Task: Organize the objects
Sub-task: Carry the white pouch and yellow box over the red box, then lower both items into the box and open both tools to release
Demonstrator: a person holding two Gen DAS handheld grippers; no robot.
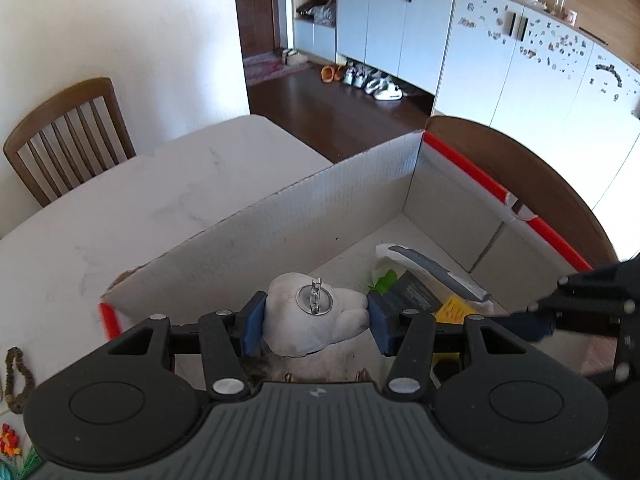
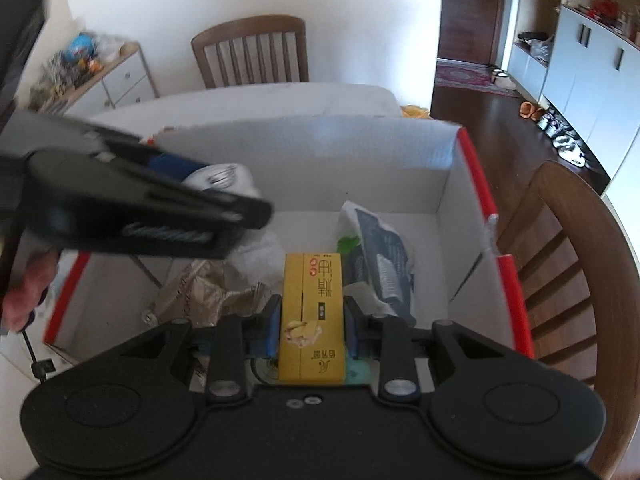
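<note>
My left gripper [image 1: 316, 320] is shut on a white tooth-shaped plush [image 1: 316, 328] with a metal ring on top, held over the near left end of an open white cardboard box [image 1: 280, 216] with red edges. My right gripper [image 2: 310, 320] is shut on a yellow carton [image 2: 312, 312] held over the same box [image 2: 360, 160]. The left gripper crosses the right wrist view as a dark blur [image 2: 132, 208]. A dark blue packet [image 1: 440, 270] [image 2: 380, 256] and a green item [image 1: 384, 282] lie on the box floor.
The box stands on a white table [image 1: 140, 200]. Wooden chairs stand at the far side [image 2: 250, 52] and at the right [image 2: 568, 248]. Crumpled foil wrap [image 2: 200, 292] lies in the box. A bead string [image 1: 18, 376] lies on the table at left.
</note>
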